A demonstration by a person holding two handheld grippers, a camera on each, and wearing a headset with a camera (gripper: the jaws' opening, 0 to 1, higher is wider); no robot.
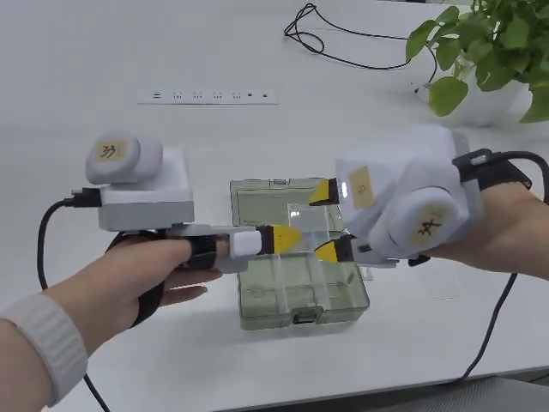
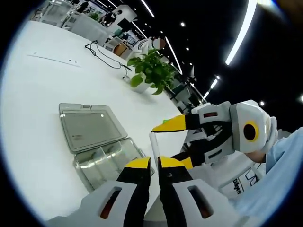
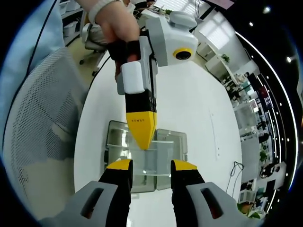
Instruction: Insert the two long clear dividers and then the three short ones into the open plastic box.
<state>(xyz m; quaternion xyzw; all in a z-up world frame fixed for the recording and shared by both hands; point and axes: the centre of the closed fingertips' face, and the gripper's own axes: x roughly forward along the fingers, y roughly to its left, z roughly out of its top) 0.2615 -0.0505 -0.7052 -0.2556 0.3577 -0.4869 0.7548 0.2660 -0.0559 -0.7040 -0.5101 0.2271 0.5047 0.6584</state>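
Pinches clear divider (image 3: pixel 158 158) by thin edge in shut left gripper (image 1: pixel 293 238), over box (image 1: pixel 253 296); right gripper (image 1: pixel 321 223) spread open, empty. Beware twist or slip: likely to miss slots.

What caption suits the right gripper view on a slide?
Left tool holds a clear divider over the open box.

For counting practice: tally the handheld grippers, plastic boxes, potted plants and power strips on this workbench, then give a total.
grippers: 2, the left gripper and the right gripper
plastic box: 1
potted plant: 1
power strip: 1
total: 5
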